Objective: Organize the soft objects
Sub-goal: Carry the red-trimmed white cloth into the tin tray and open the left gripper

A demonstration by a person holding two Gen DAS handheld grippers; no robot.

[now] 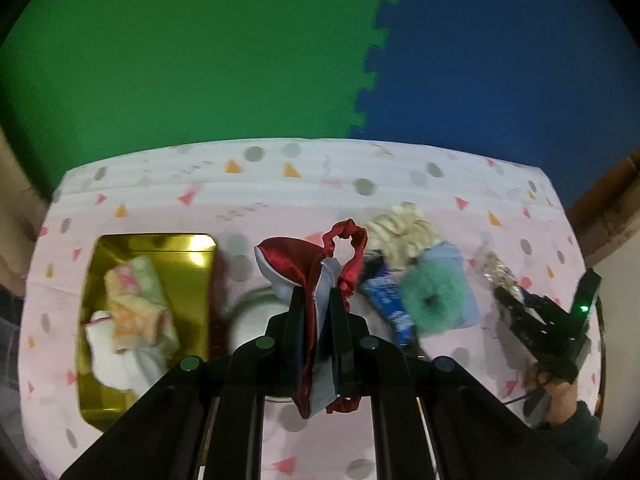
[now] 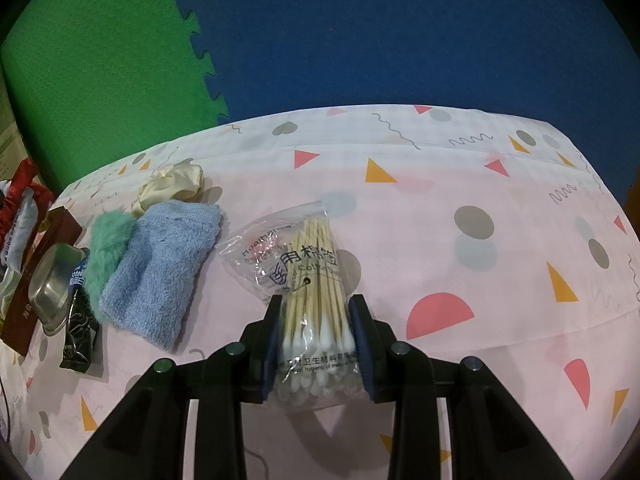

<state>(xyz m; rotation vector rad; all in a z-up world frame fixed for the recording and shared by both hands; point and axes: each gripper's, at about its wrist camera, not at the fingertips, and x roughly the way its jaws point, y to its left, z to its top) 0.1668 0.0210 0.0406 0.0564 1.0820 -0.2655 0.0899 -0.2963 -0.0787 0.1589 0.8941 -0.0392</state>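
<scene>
left gripper (image 1: 316,300) fingers pinch the red satin pouch (image 1: 316,276), held up between the gold tin (image 1: 200,246) and the towel pile; right gripper (image 2: 316,316) fingers squeeze the cotton swab bag (image 2: 304,276) on the worktop (image 2: 460,184), lots of bare cloth to its right

red pouch (image 1: 316,272): glossy satin | towel (image 2: 160,264): rough terry | tray (image 1: 192,248): shiny metal

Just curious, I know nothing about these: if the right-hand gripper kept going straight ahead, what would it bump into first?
Probably nothing soon: the right gripper, holding the cotton swab bag, faces bare tablecloth; the blue towel lies off to its left.
</scene>
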